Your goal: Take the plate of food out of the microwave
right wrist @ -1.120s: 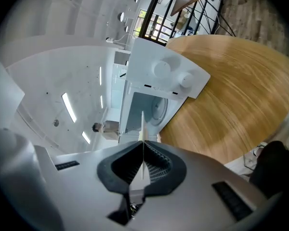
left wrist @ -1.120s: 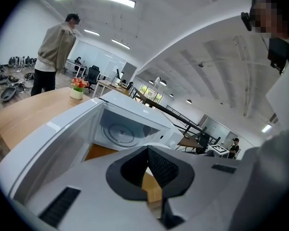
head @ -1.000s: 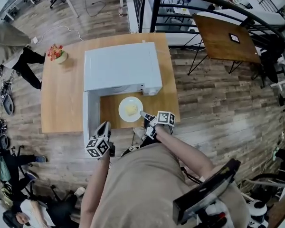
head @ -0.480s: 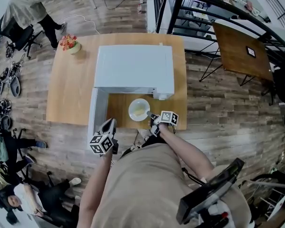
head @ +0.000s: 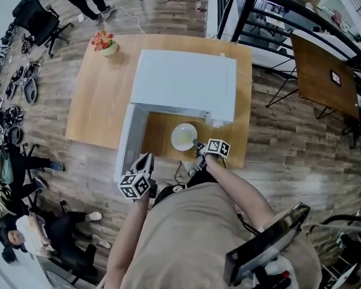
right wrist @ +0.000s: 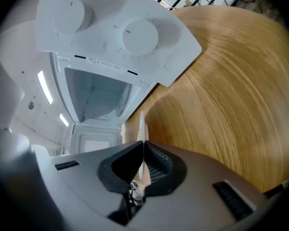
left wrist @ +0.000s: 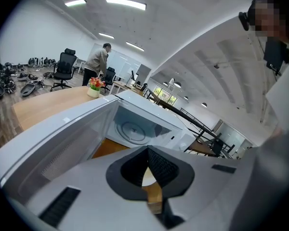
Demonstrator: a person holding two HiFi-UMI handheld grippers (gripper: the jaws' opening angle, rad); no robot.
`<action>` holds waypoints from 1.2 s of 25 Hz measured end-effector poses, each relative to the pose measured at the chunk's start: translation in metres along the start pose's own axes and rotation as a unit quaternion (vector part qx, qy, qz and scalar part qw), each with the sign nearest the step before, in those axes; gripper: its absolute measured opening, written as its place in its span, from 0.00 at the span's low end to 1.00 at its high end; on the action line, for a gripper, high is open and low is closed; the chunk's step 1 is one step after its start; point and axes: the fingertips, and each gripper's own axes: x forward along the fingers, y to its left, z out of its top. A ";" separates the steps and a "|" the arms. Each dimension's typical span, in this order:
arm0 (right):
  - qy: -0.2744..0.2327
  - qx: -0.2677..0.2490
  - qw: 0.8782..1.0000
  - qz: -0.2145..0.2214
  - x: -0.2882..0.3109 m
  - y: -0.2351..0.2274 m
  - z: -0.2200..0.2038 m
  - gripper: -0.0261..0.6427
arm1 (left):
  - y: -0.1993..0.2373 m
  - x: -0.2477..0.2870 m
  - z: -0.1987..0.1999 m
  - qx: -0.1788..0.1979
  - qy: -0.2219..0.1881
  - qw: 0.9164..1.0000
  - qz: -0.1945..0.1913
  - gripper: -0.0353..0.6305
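The white microwave (head: 186, 83) stands on the wooden table (head: 102, 101), its door (head: 129, 140) swung open to the left. The white plate (head: 183, 136), with pale yellow food on it, rests on the table just in front of the empty cavity (right wrist: 98, 95). My right gripper (head: 198, 144) is shut on the plate's near right rim. In the right gripper view the plate (right wrist: 141, 121) shows edge-on between the jaws of the right gripper (right wrist: 143, 142). My left gripper (head: 145, 159) hangs shut and empty off the table's front edge, by the door's end. The left gripper (left wrist: 147, 149) looks toward the cavity (left wrist: 135, 129).
A flower pot (head: 105, 43) sits at the table's far left corner. The control panel with two dials (right wrist: 120, 28) is right of the cavity. A dark railing (head: 277, 17) and a second wooden table (head: 325, 74) lie at the right. People and office chairs are at the left.
The head view has swung, so the table sits further right and lower in frame. The plate stays in front of the microwave with the right gripper on its rim. The left gripper stays by the door.
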 end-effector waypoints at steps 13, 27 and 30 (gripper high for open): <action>0.007 -0.296 0.945 -0.139 0.012 -0.003 0.001 0.56 | -0.008 -0.022 -0.019 -0.005 -0.006 1.000 -0.014 0.06; -0.206 -0.378 0.902 -0.025 -0.122 0.155 -0.059 0.55 | 0.003 -0.139 0.007 0.046 -0.036 0.992 -0.111 0.06; -0.231 -0.442 0.866 -0.016 -0.148 0.204 -0.098 0.52 | 0.020 -0.160 0.016 0.061 -0.063 0.988 -0.123 0.06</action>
